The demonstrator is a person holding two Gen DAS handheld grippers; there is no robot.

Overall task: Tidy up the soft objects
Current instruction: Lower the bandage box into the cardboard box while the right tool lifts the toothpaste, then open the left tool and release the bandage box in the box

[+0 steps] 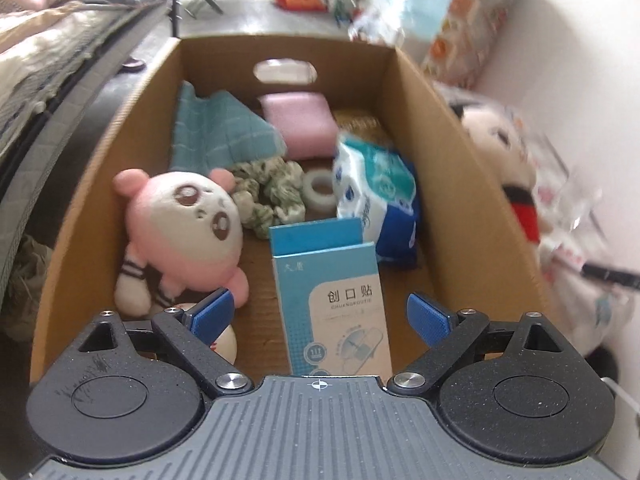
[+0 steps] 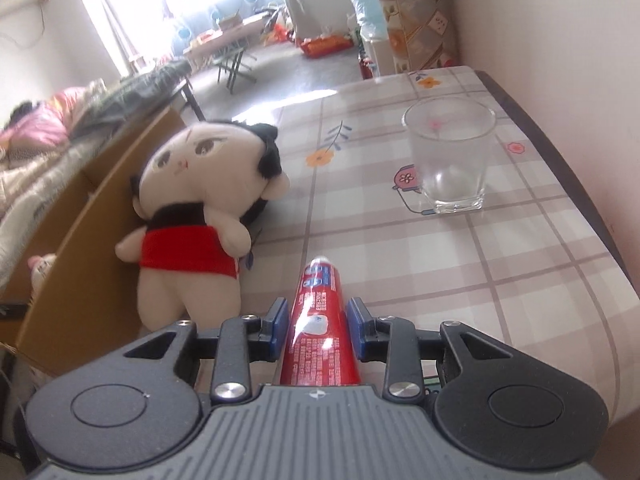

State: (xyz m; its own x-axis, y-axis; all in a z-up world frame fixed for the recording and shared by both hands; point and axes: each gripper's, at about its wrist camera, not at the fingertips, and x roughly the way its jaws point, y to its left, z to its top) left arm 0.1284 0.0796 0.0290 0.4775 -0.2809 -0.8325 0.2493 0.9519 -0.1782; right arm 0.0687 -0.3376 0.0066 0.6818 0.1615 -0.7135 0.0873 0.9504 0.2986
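Note:
My left gripper (image 1: 318,304) hangs open over the near end of a cardboard box (image 1: 440,120), with nothing pinched between its blue pads. Inside the box lie a pink-and-white plush (image 1: 188,216), a teal cloth (image 1: 216,132), a pink sponge (image 1: 298,124), a green scrunchie (image 1: 272,192), a tape roll (image 1: 320,190), a tissue pack (image 1: 376,196) and a blue plaster box (image 1: 332,292). My right gripper (image 2: 317,308) is shut on a red toothpaste tube (image 2: 316,320) above the table. A black-haired doll in red (image 2: 200,208) leans on the box's outer wall (image 2: 88,248).
A clear drinking glass (image 2: 450,156) stands on the checked tablecloth (image 2: 400,260) to the right of the tube. The table's dark edge (image 2: 560,152) runs close to a wall. Bedding (image 1: 48,64) lies left of the box. Floor clutter and folding chairs are far behind.

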